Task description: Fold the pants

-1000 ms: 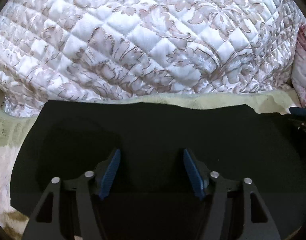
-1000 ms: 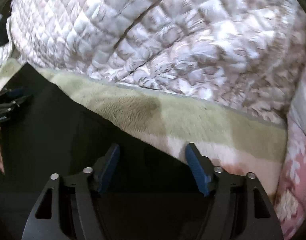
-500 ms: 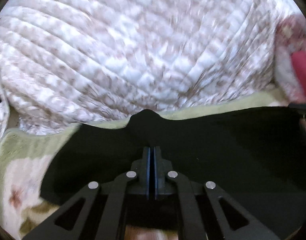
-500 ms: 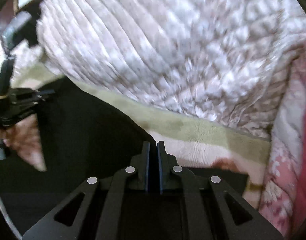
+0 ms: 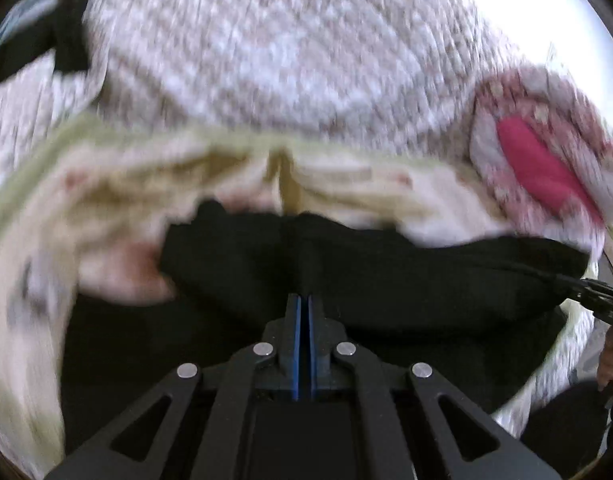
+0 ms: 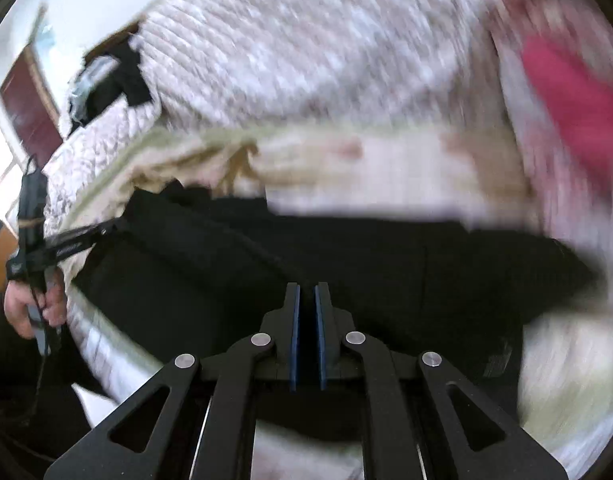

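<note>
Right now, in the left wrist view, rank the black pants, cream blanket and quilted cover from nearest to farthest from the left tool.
1. Black pants: pinched in the left tool.
2. Cream blanket: just beyond the pants' edge.
3. Quilted cover: farthest, filling the top.

The pants point(image 5: 366, 272) lie on the blanket point(image 5: 118, 184), which covers the bed. Behind the pants, the quilt point(image 5: 290, 60) is piled up. To the right of the quilt sits a pillow point(image 5: 546, 152). Both grippers are at the pants' near edge.
</note>
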Demonstrator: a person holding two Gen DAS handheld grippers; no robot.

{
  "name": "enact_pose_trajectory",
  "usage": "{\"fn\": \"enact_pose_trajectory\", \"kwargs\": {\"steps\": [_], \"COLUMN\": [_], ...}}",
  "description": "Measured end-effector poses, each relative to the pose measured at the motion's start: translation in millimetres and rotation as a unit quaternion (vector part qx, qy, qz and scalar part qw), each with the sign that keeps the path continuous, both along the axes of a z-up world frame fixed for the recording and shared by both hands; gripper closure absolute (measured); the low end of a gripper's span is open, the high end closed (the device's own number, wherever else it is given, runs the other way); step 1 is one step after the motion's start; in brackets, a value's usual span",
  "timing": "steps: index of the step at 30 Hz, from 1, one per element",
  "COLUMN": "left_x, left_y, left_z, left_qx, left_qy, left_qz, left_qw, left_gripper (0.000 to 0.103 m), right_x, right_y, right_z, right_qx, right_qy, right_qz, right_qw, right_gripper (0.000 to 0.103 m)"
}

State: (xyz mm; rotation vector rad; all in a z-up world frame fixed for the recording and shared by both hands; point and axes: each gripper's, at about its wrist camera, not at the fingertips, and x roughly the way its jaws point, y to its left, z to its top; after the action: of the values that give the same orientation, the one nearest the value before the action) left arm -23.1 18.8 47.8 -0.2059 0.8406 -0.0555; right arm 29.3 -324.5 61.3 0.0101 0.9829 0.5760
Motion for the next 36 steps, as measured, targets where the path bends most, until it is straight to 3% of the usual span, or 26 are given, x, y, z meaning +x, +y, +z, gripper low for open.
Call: {"fn": "enact_pose_trajectory", "kwargs": {"steps": [3, 7, 9, 11, 13, 17, 20, 24, 25, 26, 28, 30, 33, 36], "left_x": [-22, -41, -44, -41, -31, 5, 37, 75, 79, 81, 70, 42, -14, -60], "left_y": [-5, 6, 9, 9, 8, -3, -21, -37, -37, -33, -19, -4, 28, 61], "left_z": [-26, -23, -14, -3, 5, 15, 6, -21, -26, -29, -24, -7, 15, 10], "left_qx": [-0.001, -0.029, -0.027, -0.018, -0.009, 0.019, 0.051, 0.097, 0.112, 0.116, 0.087, 0.079, 0.061, 0.031], "left_qy": [0.044, 0.049, 0.038, 0.023, 0.010, 0.000, 0.025, 0.061, 0.064, 0.068, 0.055, 0.010, -0.051, -0.057], "left_qz": [0.000, 0.019, 0.026, 0.027, 0.027, 0.007, -0.016, -0.028, -0.020, -0.007, 0.021, 0.057, 0.120, 0.173], "left_qw": [0.9990, 0.9982, 0.9986, 0.9992, 0.9995, 0.9998, 0.9983, 0.9930, 0.9915, 0.9909, 0.9945, 0.9952, 0.9896, 0.9829], "left_gripper": [0.098, 0.098, 0.097, 0.088, 0.068, 0.058, 0.055, 0.058, 0.083, 0.098, 0.098, 0.099, 0.099, 0.098], "right_x": [-12, -23, -32, -42, -46, -50, -51, -48, -48, -47, -48, -47, -46, -46], "right_y": [-6, -13, -19, -25, -30, -39, -51, -56, -56, -56, -56, -57, -58, -56], "right_z": [-28, -26, -23, -24, -23, -22, -24, -28, -29, -29, -30, -31, -34, -37], "right_qx": [-0.007, 0.021, 0.050, 0.068, 0.090, 0.106, 0.109, 0.121, 0.120, 0.120, 0.124, 0.128, 0.134, 0.133], "right_qy": [0.066, 0.066, 0.060, 0.057, 0.060, 0.056, 0.053, 0.064, 0.062, 0.061, 0.060, 0.059, 0.057, 0.056], "right_qz": [-0.027, -0.059, -0.079, -0.100, -0.123, -0.162, -0.185, -0.197, -0.196, -0.197, -0.198, -0.200, -0.203, -0.204], "right_qw": [0.997, 0.996, 0.994, 0.991, 0.986, 0.980, 0.975, 0.971, 0.971, 0.971, 0.971, 0.970, 0.968, 0.968], "right_gripper": [0.094, 0.082, 0.070, 0.055, 0.054, 0.053, 0.053, 0.053, 0.053, 0.053, 0.053, 0.053, 0.053, 0.053]}}
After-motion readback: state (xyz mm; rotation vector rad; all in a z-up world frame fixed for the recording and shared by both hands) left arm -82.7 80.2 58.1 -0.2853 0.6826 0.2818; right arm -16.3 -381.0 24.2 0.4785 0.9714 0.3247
